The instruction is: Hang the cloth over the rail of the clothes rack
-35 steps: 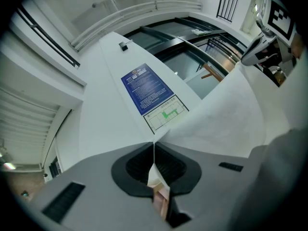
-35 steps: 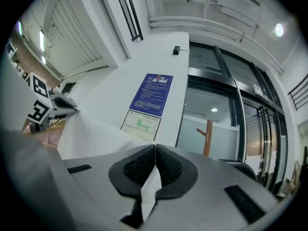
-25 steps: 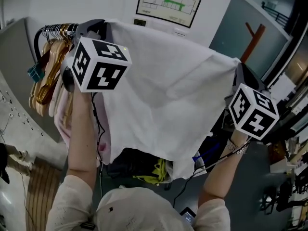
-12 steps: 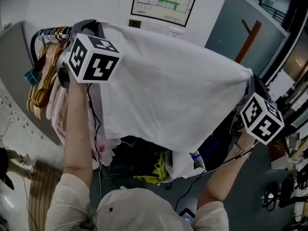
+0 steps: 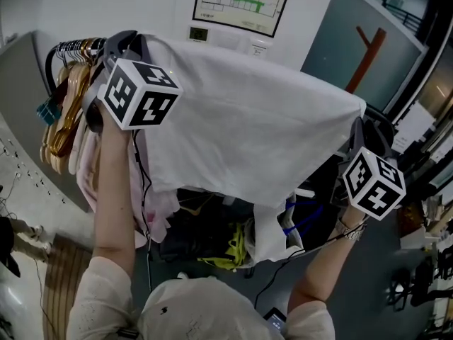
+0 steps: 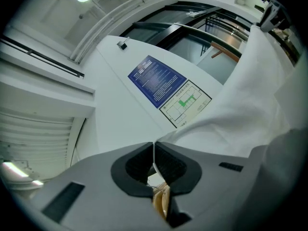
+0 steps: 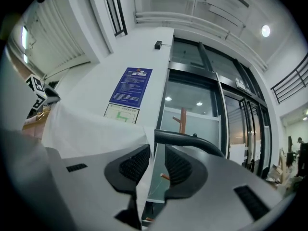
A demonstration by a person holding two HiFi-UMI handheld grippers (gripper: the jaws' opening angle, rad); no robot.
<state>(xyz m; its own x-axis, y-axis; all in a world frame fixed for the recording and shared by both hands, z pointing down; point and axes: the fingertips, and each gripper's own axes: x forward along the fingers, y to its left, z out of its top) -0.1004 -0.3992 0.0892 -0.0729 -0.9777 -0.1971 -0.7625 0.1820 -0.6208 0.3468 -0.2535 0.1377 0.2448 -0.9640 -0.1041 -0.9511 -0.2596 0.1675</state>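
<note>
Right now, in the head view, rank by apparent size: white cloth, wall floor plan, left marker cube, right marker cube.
1. white cloth, by far.
2. wall floor plan and left marker cube: too alike to rank.
3. right marker cube, slightly smaller.

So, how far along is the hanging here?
Done: the cloth looks draped across the rail. In hand: the left gripper is clamped on one corner; the right gripper has just been opening, cloth edge loose between its jaws. Remaining: release the left, withdraw both.
</note>
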